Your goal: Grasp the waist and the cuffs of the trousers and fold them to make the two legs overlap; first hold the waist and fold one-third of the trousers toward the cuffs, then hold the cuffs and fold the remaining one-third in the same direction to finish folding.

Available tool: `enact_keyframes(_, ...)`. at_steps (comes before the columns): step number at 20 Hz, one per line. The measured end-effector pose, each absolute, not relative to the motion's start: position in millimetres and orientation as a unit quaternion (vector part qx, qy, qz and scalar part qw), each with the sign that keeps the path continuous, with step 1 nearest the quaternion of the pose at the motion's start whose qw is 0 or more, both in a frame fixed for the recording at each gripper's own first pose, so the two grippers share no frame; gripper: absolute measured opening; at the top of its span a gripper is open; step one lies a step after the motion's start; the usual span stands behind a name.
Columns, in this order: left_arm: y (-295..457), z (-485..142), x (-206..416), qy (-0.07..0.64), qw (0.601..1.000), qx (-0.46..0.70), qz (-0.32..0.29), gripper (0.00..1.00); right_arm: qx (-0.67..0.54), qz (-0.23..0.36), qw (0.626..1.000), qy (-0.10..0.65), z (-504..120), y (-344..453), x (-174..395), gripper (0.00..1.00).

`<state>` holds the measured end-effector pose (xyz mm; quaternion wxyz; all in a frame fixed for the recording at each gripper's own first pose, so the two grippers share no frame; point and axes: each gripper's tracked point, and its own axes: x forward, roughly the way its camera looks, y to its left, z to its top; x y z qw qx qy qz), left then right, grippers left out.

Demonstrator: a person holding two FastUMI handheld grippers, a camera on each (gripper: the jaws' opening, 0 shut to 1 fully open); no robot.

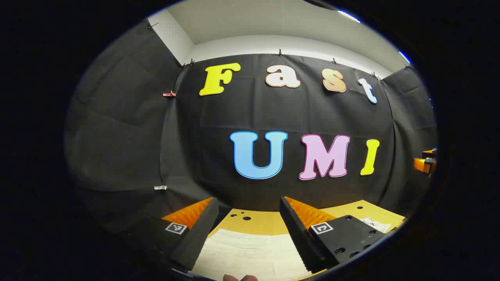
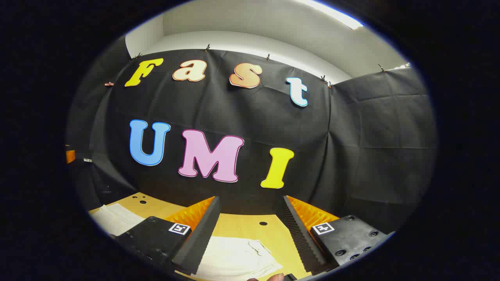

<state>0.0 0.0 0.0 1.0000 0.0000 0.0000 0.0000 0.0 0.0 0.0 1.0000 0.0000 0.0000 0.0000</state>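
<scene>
In the left gripper view the left tool (image 1: 250,234) has its fingers wide apart – nothing between them – above the white trousers (image 1: 250,253) lying flat on the worktop (image 1: 269,222). In the right gripper view the right tool (image 2: 252,234) is spread apart too, over the trousers (image 2: 234,257), with the worktop's (image 2: 250,226) far edge beyond.

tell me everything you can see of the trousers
The trousers are white or very pale, of thin cloth by the look, lying flat on the wooden table. In the left gripper view faint crosswise creases run over them between the open left tongs. In the right gripper view a rumpled edge lies below the open right tongs. Neither pair grips them; contact cannot be told.
</scene>
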Motion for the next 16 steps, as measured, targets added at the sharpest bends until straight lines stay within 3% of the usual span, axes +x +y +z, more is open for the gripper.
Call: enact_keyframes(16,-10.9,-18.2,17.8,0.015,1.0,0.005,-0.007,0.99,-0.012,0.01,1.0,0.002,-14.8,3.0,21.4,0.96)
